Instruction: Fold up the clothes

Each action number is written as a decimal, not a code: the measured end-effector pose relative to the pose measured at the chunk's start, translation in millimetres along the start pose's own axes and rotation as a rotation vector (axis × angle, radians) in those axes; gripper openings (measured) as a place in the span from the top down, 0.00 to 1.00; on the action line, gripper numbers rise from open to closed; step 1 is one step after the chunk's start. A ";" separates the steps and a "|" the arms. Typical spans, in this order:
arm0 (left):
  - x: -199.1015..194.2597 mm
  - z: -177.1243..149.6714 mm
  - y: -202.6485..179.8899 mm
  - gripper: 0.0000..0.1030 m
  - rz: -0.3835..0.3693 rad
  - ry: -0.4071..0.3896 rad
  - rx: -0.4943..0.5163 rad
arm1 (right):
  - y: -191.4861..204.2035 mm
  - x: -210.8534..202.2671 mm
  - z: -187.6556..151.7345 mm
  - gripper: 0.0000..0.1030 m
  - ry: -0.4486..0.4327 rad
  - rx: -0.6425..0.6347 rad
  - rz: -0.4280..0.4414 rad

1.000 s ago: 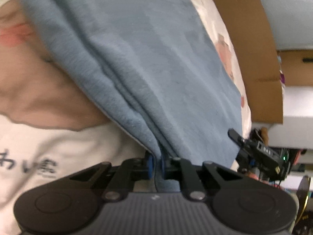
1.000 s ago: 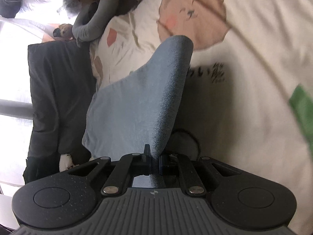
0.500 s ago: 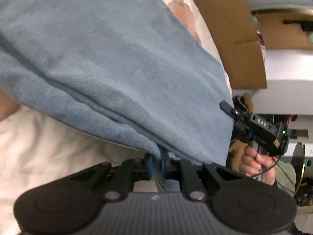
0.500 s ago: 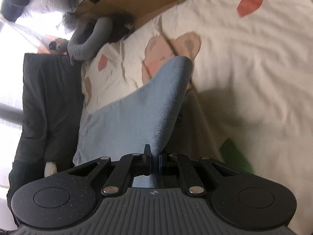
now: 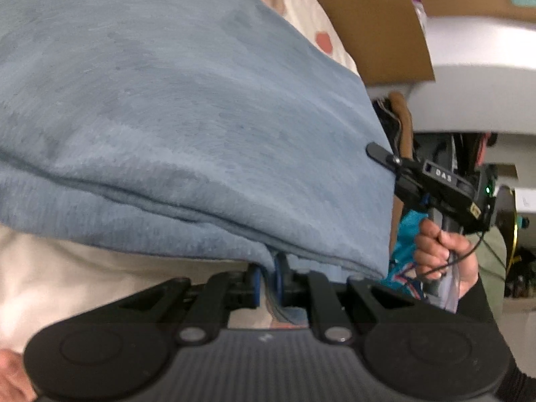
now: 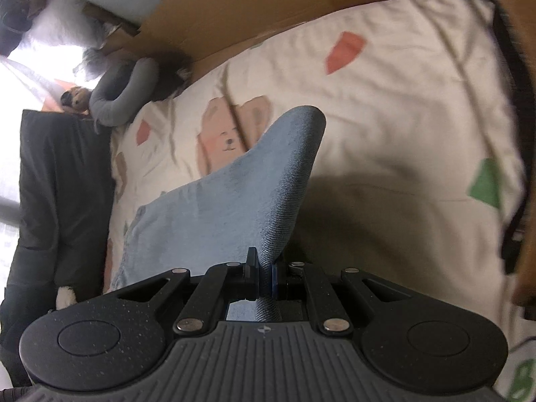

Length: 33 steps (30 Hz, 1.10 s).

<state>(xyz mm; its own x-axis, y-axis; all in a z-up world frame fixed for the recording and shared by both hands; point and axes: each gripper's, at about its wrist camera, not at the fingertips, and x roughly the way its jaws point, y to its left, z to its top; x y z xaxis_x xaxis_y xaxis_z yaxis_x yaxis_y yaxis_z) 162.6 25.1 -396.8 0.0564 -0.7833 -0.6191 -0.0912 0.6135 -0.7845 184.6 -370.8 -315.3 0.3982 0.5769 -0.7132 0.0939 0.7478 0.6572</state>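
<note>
A blue-grey garment (image 5: 187,107) hangs stretched between both grippers above a cream bed sheet (image 6: 402,107) printed with bears and coloured shapes. My left gripper (image 5: 268,278) is shut on a bunched edge of the garment, which fills most of the left wrist view. My right gripper (image 6: 266,276) is shut on another edge of the garment (image 6: 234,201), which rises in a folded peak in front of it. In the left wrist view the right gripper (image 5: 432,184) shows at the garment's far edge, held by a hand (image 5: 442,251).
Brown cardboard (image 6: 301,10) stands along the far side of the bed. A grey neck pillow (image 6: 124,97) lies at the bed's corner beside a dark cloth-covered object (image 6: 60,184). White furniture (image 5: 479,73) and clutter sit beyond the bed in the left wrist view.
Both grippers carried the garment across the bed, still shut on it. The bear print slid away in the right wrist view, and the right hand came further into the left wrist view.
</note>
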 end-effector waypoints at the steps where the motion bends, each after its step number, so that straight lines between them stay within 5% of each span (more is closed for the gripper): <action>1: 4.8 1.4 -1.2 0.92 -0.004 0.014 0.010 | -4.5 -3.7 -0.7 0.96 -0.005 0.008 -0.005; 7: 32.6 5.3 -10.3 0.91 -0.003 0.087 0.033 | -28.7 -10.5 -6.1 0.96 -0.014 0.036 -0.026; 16: 58.9 -0.8 -20.8 0.94 0.112 0.227 0.146 | -75.0 16.1 -18.3 0.91 0.010 0.111 -0.099; 24: 16.7 12.9 -51.7 0.81 0.172 0.158 0.306 | -97.7 0.3 -55.3 0.74 0.007 0.154 -0.063; 33: -13.6 37.8 -85.0 0.66 0.286 0.066 0.384 | -110.5 -6.8 -107.3 0.69 0.004 0.223 -0.008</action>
<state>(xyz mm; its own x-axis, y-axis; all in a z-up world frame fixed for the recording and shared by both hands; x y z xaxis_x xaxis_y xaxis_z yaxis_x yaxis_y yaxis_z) 207.2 -12.6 -323.1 0.0186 -0.5749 -0.8180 0.2808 0.7882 -0.5476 73.6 -422.1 -409.3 0.3928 0.5729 -0.7194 0.2970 0.6613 0.6888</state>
